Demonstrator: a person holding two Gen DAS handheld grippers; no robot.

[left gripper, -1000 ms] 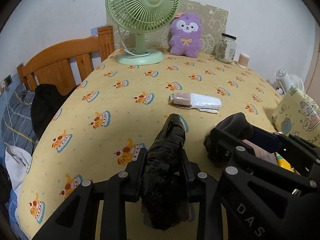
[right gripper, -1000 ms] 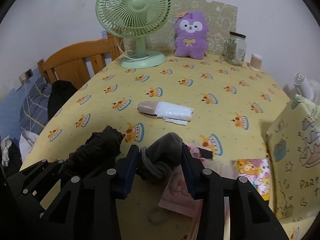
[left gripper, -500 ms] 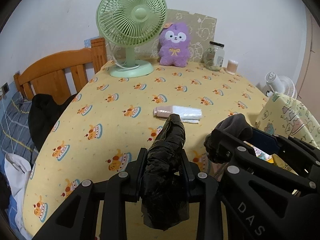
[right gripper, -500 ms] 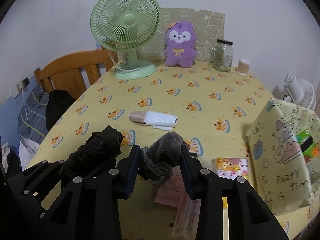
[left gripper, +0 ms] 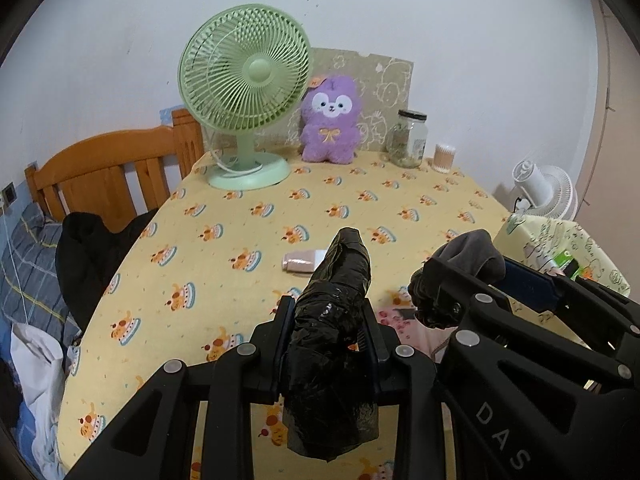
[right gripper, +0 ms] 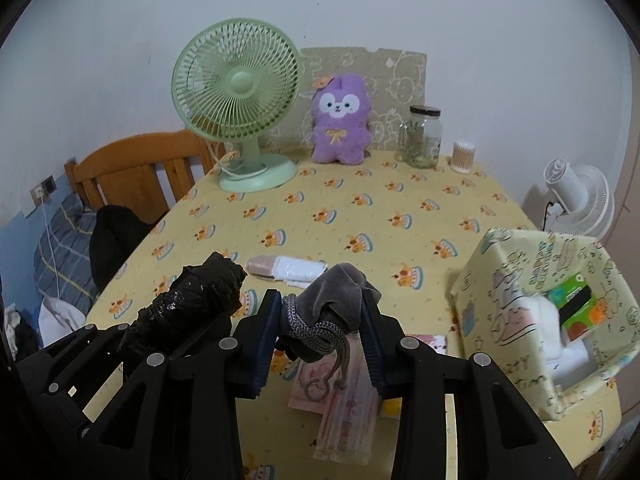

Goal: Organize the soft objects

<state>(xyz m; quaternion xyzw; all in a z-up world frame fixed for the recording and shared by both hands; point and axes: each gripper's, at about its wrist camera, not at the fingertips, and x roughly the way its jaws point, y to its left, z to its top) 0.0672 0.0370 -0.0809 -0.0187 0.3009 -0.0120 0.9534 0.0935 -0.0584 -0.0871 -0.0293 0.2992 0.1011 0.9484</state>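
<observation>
My left gripper is shut on a crumpled black plastic bundle, which sticks up past the fingertips and hangs below them. Beside it, my right gripper is shut on a grey velvet pouch; its grey cord dangles loose underneath. Both are held in the air over the near part of the yellow cake-print table. The left wrist view shows the pouch at the right, and the right wrist view shows the black bundle at the left.
A pink-and-white roll lies just beyond the grippers, pink paper packets below them. An open yellow patterned box holding packets stands at the right. At the back stand a green fan, a purple plush and a jar. A wooden bedhead is at the left.
Both grippers have risen and drawn back from the table with their loads still held. The table looks farther below, and the inside of the patterned box has come into view.
</observation>
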